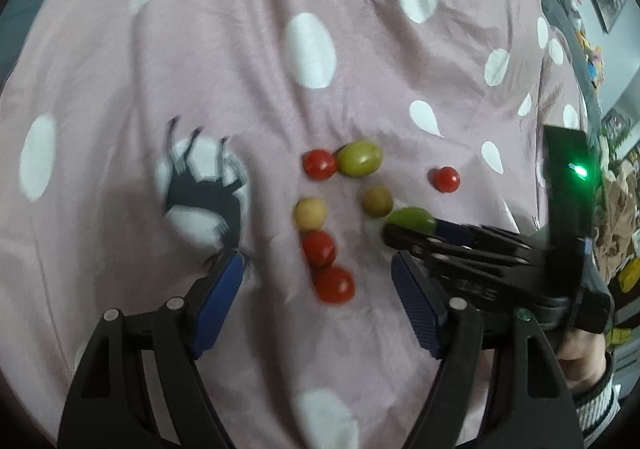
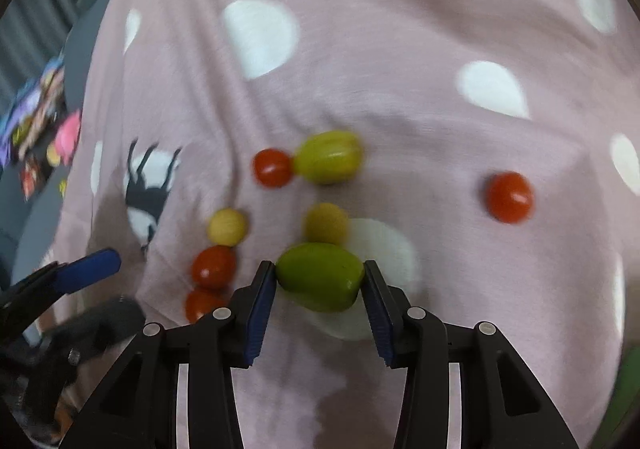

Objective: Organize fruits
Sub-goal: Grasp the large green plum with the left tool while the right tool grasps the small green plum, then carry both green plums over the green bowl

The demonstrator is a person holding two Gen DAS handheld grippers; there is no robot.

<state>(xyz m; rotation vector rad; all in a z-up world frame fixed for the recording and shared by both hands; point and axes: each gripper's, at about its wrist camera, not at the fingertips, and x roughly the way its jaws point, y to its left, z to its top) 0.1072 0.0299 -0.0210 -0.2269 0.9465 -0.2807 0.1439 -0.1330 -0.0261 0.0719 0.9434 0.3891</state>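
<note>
Your right tool (image 2: 320, 279) is clenched around a green fruit (image 2: 320, 276) near the middle of the pink spotted cloth (image 2: 400, 29), just beside a yellow-brown fruit (image 2: 326, 223). Your left tool (image 1: 318, 283) hangs released above two red tomatoes (image 1: 326, 267).

No readable text showing in either view. Right gripper (image 1: 404, 233) body is carrying embossed lettering in the left wrist view, but it's reading too blurred and dark to make out. Pink cloth (image 2: 400, 49) is showing only dots and a deer-like silhouette print, no words.
</note>
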